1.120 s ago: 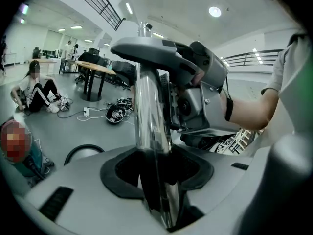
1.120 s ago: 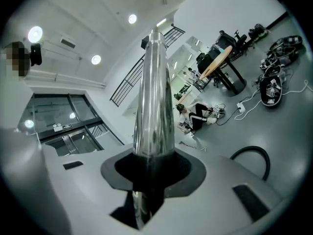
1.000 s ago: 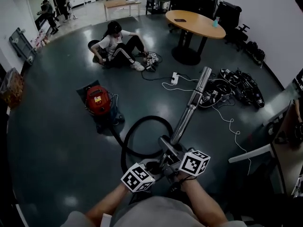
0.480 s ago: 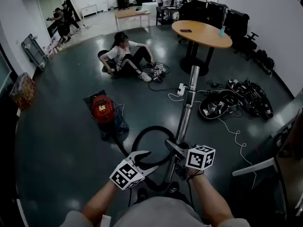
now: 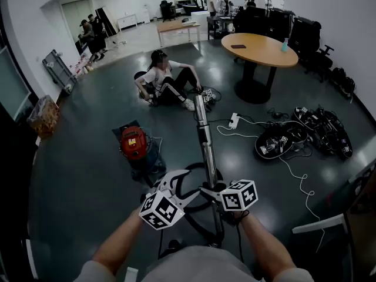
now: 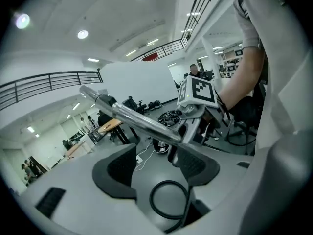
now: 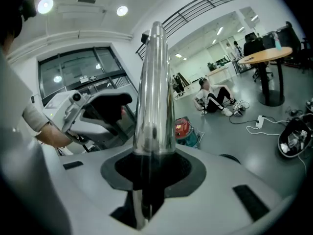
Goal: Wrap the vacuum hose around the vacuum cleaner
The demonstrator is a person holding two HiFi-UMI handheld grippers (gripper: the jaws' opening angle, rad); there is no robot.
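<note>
The red vacuum cleaner stands on the dark floor ahead and to the left, also seen in the right gripper view. Its black hose curls on the floor up to a chrome wand. My right gripper is shut on the wand, which points away from me. My left gripper hovers just left of the wand. Its jaws have just been opening and stand wide, with nothing between the pads. Past them lies a loop of the hose.
A person sits on the floor beyond the vacuum. A round wooden table stands at the back right. A power strip with a white cable and a pile of black gear lie to the right.
The left gripper let go near the wand's handle, opened wide and rose to the left. The right gripper swung the wand from pointing up-right to pointing nearly straight ahead.
</note>
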